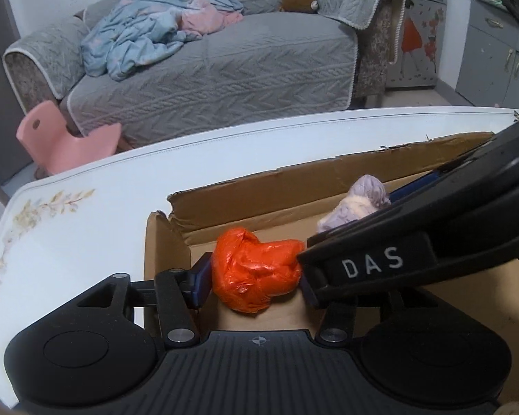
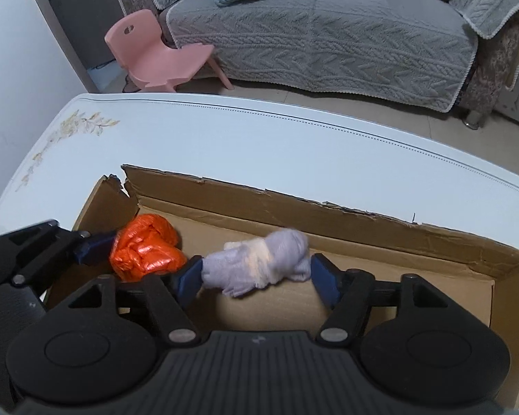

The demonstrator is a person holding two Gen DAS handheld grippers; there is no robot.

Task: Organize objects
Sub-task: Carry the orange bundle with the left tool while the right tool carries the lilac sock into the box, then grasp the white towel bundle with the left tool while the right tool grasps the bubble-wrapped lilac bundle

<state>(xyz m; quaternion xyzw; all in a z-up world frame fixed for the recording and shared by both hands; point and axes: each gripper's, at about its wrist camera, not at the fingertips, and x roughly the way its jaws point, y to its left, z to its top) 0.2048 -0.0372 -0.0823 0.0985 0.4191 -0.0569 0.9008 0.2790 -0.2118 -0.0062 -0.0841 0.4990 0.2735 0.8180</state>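
An open cardboard box lies on a white table. My left gripper is shut on a crumpled orange plastic bag and holds it inside the box's left end; the bag also shows in the right wrist view. My right gripper is shut on a rolled lilac and cream sock and holds it inside the box, just right of the orange bag. The sock and the right gripper's body show in the left wrist view, crossing over the left gripper's right finger.
The white table has a floral print at its left corner. Beyond it stand a grey sofa with a blue and pink blanket, a small pink chair, and grey cabinets at the right.
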